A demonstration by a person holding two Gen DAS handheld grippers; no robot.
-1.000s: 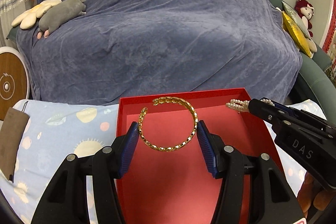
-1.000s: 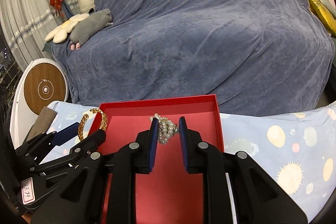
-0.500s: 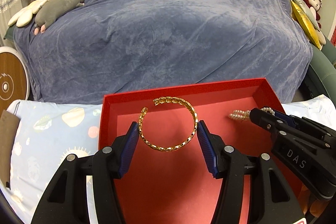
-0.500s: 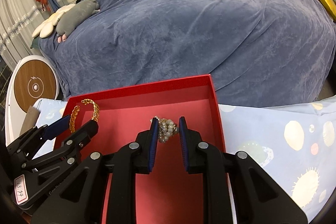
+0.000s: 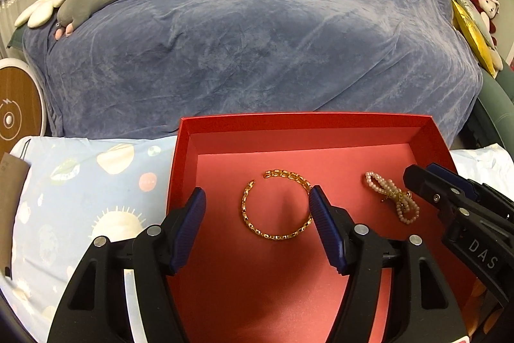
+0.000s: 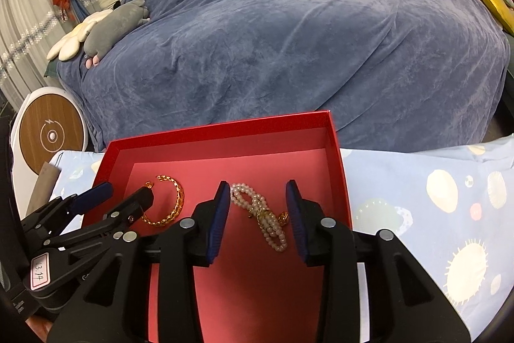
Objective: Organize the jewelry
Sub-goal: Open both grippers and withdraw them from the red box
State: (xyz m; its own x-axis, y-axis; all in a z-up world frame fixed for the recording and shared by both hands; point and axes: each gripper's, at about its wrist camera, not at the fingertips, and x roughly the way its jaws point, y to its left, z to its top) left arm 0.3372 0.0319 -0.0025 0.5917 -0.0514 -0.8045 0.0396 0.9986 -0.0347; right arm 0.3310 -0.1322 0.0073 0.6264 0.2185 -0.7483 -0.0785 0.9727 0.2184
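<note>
**Both pieces set down in the red box: letting go cleanly**

The gold chain bangle (image 5: 277, 206) lies flat on the floor of the red box (image 5: 305, 121), left of centre. The left gripper (image 5: 257, 225) straddles it with its jaws wide and just opened further: the left pad stands well clear, while the right pad (image 5: 324, 224) sits just beside the bangle's right edge, perhaps brushing it (I cannot tell which). The pearl bracelet (image 6: 261, 214) rests on the floor to the right, doubled into loops with a small gold charm at its near end. The right gripper (image 6: 258, 214) has also just been spreading; its jaws are at a middling gap, the bracelet between them but pressed by neither pad, though the left pad (image 6: 220, 216) is very close to the far loop.

The step in hand looks like the release, and the care now belongs in the withdrawal. Each gripper should finish opening before it moves, then lift straight up and back toward the near side, not sideways, so no pad drags a link or snags a pearl loop. The bangle's open ends point far-left; a sideways nudge from the right pad would spin it. The two pieces lie apart, which suits the sorting. The box sits on a pale blue patterned cloth (image 6: 433, 198), so it may slide if bumped.
</note>
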